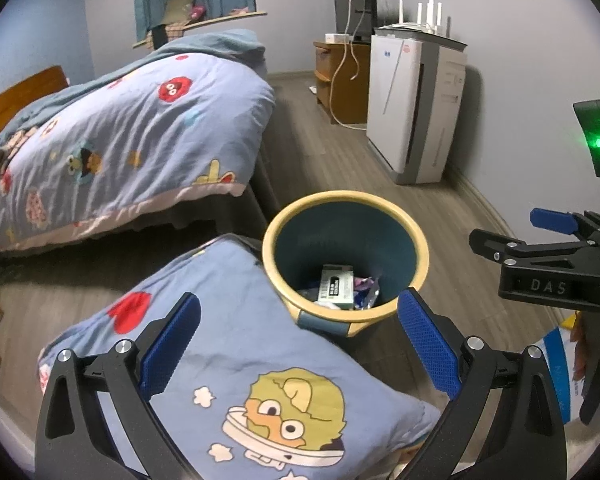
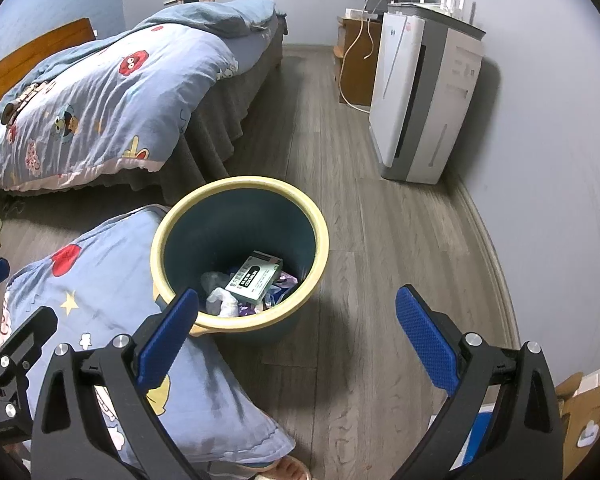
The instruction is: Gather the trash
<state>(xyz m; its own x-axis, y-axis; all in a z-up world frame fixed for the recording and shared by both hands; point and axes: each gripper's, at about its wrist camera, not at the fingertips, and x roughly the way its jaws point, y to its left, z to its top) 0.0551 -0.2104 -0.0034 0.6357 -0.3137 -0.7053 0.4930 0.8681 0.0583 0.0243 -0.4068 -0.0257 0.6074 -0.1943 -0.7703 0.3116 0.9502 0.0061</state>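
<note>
A: Bin (image 2: 240, 256) stands on the wood floor (image 2: 360, 280), ahead of both grippers. Box (image 2: 255, 276) lies inside on crumpled wrappers (image 2: 224, 300).

B: Right gripper (image 2: 300, 340)?

A: Spread wide, nothing between the blue pads (image 2: 424, 340). Its left pad overlaps the bin's near rim in the picture; contact cannot be told. Bin sits left of that gripper's centre.

B: Left gripper (image 1: 300, 344)?

A: Also released, empty. It hangs over the pillow (image 1: 240, 360), bin just beyond, a little to the right. Pillow's corner touches the bin's side.

B: Differences between views?

A: Left wrist view shows the right gripper (image 1: 540, 256) from the side, with a green light. Right wrist view looks deeper into the bin, shows a white wad beside the box and toes in a slipper (image 2: 288, 470) at the bottom edge.
</note>
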